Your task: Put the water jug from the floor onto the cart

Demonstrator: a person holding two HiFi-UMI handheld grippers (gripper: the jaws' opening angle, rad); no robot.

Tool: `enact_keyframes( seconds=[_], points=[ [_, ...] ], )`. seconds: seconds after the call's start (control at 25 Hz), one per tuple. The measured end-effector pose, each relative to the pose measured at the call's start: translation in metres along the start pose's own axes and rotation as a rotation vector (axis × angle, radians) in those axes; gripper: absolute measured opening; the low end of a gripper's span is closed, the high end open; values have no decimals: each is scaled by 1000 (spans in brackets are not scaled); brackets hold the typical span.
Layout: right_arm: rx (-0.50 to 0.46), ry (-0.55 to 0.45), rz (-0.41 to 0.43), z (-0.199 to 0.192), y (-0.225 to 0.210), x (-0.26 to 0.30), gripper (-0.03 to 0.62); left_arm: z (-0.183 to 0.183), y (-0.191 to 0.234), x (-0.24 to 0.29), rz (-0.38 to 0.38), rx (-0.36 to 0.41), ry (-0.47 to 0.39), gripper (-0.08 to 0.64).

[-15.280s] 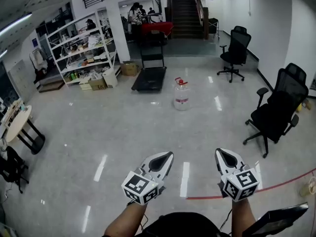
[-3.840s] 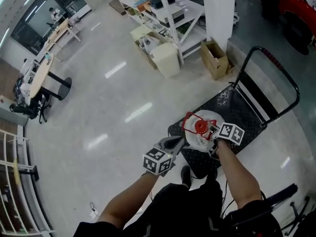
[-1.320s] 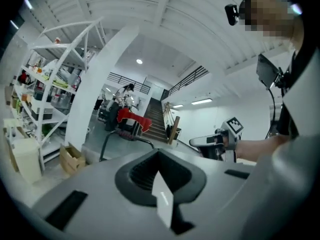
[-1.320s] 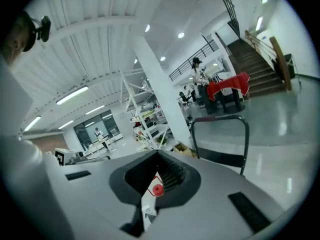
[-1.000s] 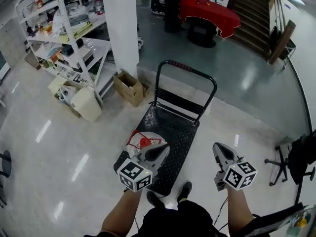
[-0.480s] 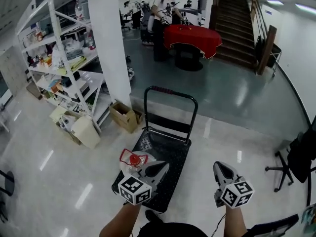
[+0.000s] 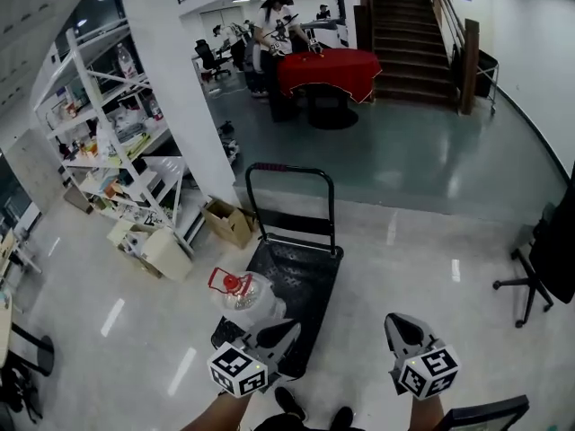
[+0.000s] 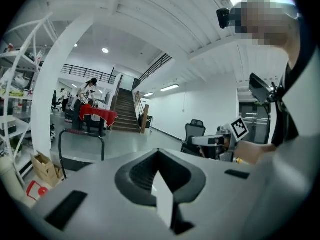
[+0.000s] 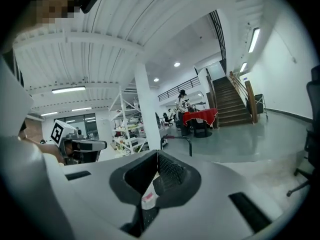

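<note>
The clear water jug point(image 7: 246, 294) with its red cap and handle stands upright on the near left corner of the black cart point(image 7: 305, 268). The cart's handle bar point(image 7: 289, 169) rises at the far end. My left gripper point(image 7: 289, 329) is shut and empty, just short of the jug and to its right. Level with it on the right, my right gripper point(image 7: 395, 320) is shut and empty over bare floor beside the cart. In the left gripper view the jaws point(image 8: 159, 151) meet at the tip, with the cart handle point(image 8: 82, 134) beyond. The right gripper view shows shut jaws point(image 9: 156, 154).
A white pillar point(image 7: 175, 88) and metal shelving point(image 7: 108, 160) stand to the left, with a cardboard box point(image 7: 226, 221) and a white bin point(image 7: 169, 254) at their foot. A person works at a red-clothed table point(image 7: 328, 68) near stairs point(image 7: 404, 16). An office chair point(image 7: 548, 259) is right.
Both grippers have drawn back from the cart, and the left one has come away from the jug. The jug stays on the cart and the view takes in more of the room.
</note>
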State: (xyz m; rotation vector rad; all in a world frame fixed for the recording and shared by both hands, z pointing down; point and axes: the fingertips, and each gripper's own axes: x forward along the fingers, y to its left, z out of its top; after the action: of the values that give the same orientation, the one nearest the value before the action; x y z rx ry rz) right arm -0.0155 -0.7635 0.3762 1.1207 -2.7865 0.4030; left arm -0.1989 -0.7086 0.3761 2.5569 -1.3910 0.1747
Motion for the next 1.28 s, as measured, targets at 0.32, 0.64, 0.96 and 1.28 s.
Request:
enact_keyframes(
  seconds=[0.32,0.64,0.96,1.28],
  points=[
    [-43,-66,-31,20,19,-58,3,31,-53,-22,-16,24,-60,-9],
    [-71,-29,-117,2,101,-99,3,21,-76,-111,-61,31,-139,-9],
    [-37,9,-181,-49,204,-124,3,-32,-82,-201,-128,-4,-143,-9],
    [-38,10,-201,-62,255,-196,3,-39,-145,-257,-158,-17,-177,-9]
  ],
)
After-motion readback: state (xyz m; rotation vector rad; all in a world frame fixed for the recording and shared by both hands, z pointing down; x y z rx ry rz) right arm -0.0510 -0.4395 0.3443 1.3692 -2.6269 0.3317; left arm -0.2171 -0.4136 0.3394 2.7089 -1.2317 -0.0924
